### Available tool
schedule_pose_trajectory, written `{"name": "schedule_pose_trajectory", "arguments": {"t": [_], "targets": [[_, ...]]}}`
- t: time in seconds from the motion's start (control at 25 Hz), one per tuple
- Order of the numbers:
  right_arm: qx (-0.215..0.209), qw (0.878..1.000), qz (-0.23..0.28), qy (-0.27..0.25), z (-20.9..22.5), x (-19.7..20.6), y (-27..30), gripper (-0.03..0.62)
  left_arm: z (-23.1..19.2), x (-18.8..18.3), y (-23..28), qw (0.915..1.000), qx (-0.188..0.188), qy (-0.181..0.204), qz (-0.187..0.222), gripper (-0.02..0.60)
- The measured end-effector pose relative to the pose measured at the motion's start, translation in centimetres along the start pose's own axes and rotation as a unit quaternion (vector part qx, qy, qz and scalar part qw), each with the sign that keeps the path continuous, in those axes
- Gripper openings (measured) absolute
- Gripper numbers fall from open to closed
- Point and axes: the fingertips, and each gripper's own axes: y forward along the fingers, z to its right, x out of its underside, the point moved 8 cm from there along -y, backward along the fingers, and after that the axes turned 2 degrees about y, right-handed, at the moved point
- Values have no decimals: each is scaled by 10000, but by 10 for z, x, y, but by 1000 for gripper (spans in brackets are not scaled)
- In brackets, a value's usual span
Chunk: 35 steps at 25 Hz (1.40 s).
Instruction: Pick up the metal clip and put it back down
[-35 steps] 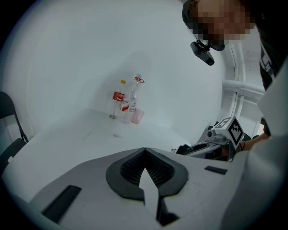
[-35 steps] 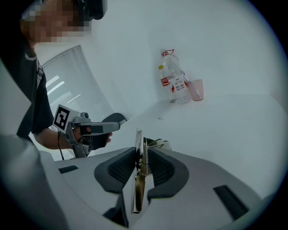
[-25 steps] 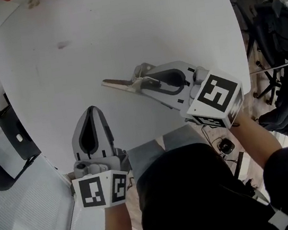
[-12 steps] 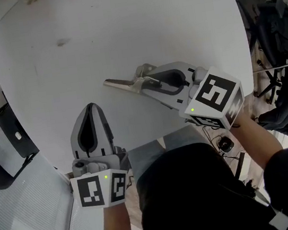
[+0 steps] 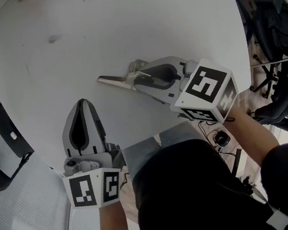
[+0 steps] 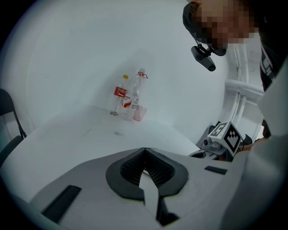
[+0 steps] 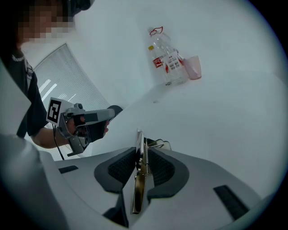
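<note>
Left gripper (image 5: 81, 104) hung low over the near edge of the white table (image 5: 119, 19). Its tongs were pressed together at the tips with nothing between them.

Right of it, the metal clip (image 5: 113, 81) pointed left over the table's middle, its flat blade-like end sticking out beyond the right gripper (image 5: 136, 72). In the right gripper view the clip (image 7: 140, 170) stood edge-on between the ribbed black pads (image 7: 119, 168), which pinched it from both sides near its coil spring. Whether its tip touched the tabletop could not be told.

Handling, judged: small, light and rigid; bare metal likely slick, and a spring clip could twist or snap out if squeezed across its handles. The flat faces near the spring, where the pads sat, looked the safest hold. It should go down gently, since thin metal may skate on the smooth top.

Materials: clip dull brass-silver sheet with a wire loop; gripper shells matte grey plastic; table smooth, white, rounded. At its far edge stood clear plastic bottles (image 7: 167, 56) and a pink cup (image 7: 194, 67).
</note>
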Motion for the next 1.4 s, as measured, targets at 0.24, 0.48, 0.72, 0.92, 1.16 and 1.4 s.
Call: {"name": "schedule_pose_trajectory", "arguments": {"t": [0.24,0.48,0.72,0.92,1.16,1.4], "targets": [[-109,9999,-31,110,1,2,2,100,1,0,1,10000,9,-9,1,14],[-92,9997,-105,199,3,1,3,103,5,-1,1,10000,37,-10,-15,14],[-136,9987,-361,345,5,-2,8,110,8,-6,0,10000,63,54,25,14],[-149,9986,-394,306,3,-3,8,112,18,-23,-11,9997,35,174,178,14],[-245,9995,-177,103,0,-10,3,164,31,-43,-28,9983,-38,385,428,14],[-157,9997,138,-140,1,-27,-13,195,46,-65,-42,9958,-117,608,671,14]]}}
